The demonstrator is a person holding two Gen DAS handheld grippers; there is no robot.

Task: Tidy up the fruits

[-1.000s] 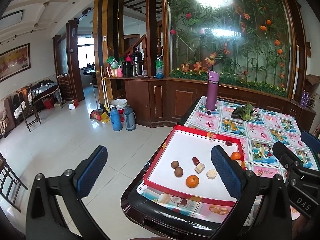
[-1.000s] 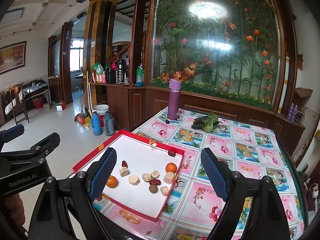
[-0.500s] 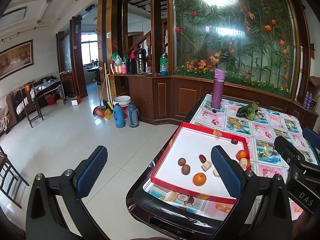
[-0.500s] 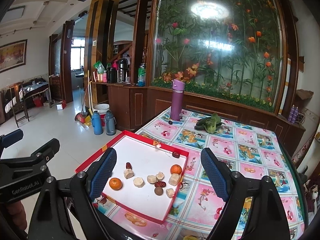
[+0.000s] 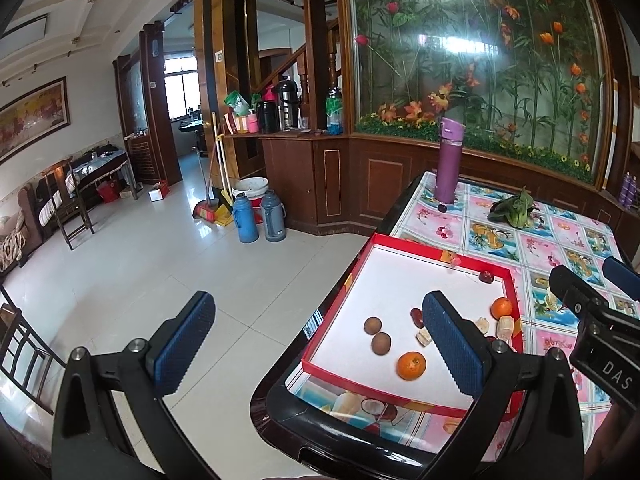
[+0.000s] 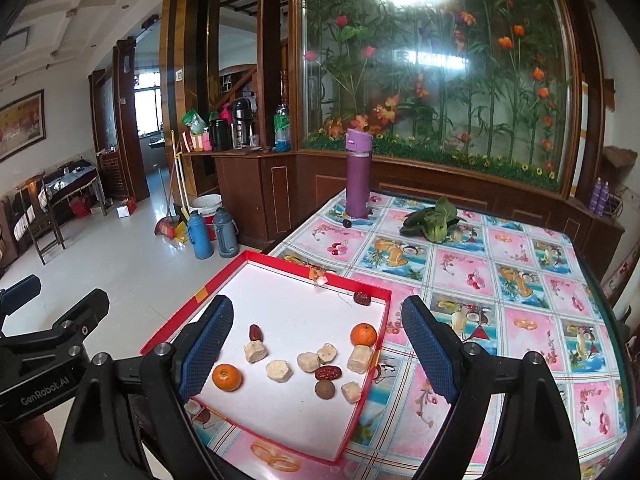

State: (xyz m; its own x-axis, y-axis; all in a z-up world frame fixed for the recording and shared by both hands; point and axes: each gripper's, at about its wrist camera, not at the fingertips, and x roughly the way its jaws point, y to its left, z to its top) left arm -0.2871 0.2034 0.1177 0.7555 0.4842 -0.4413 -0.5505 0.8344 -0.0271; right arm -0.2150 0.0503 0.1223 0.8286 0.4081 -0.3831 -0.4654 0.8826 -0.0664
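A red-rimmed white tray lies at the table's near left corner. It holds two oranges, red dates, a brown round fruit and several pale fruit chunks. The left wrist view shows an orange and two brown fruits. My left gripper hangs open over the floor and the table's corner, short of the tray. My right gripper is open above the tray's near part, nothing between its fingers.
A purple flask and a leafy green vegetable stand at the table's far side, with a lone dark fruit by the flask. Two thermos jugs, a broom and a chair stand on the tiled floor to the left.
Both grippers have drifted slightly; the tray sits a little further right and lower in each view. Both stay open and the fruits have not moved.
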